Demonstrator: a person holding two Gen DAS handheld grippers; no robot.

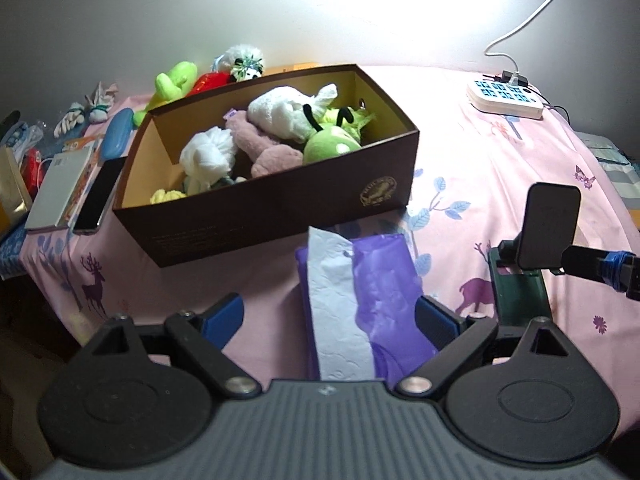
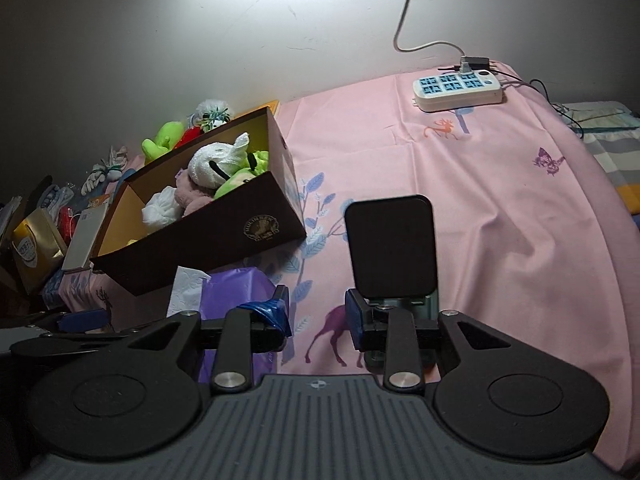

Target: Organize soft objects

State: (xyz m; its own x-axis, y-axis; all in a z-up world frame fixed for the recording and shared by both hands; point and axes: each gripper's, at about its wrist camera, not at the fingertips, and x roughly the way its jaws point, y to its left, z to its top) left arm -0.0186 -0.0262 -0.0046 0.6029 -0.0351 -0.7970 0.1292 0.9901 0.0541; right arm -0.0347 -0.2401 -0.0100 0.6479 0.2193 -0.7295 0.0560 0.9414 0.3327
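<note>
Left gripper (image 1: 330,320): jaws spread wide, nothing clamped; purple tissue pack (image 1: 380,288) lies on the bedsheet between the blue fingers (image 1: 224,314), white tissue sticking out toward the box. Right gripper (image 2: 318,316): parted a little, nothing between the pads, only pink sheet (image 2: 500,208) showing through the gap. Black phone stand (image 2: 390,246) upright just beyond the right-hand finger, on a green base. Tissue pack just left of that gripper.

Brown cardboard box (image 1: 280,208) just past the tissue pack, open top, holding soft toys: white plush (image 1: 280,114), pink plush (image 1: 264,148), green plush (image 1: 328,144), white knotted cloth (image 1: 206,156). More soft toys behind the box by the wall: lime green one (image 1: 174,82), red one, white fluffy one (image 1: 244,60). Left of the box: phone (image 1: 100,194), grey notebook, blue case. White power strip (image 2: 458,90) at the far edge of the sheet, cable running up the wall.
</note>
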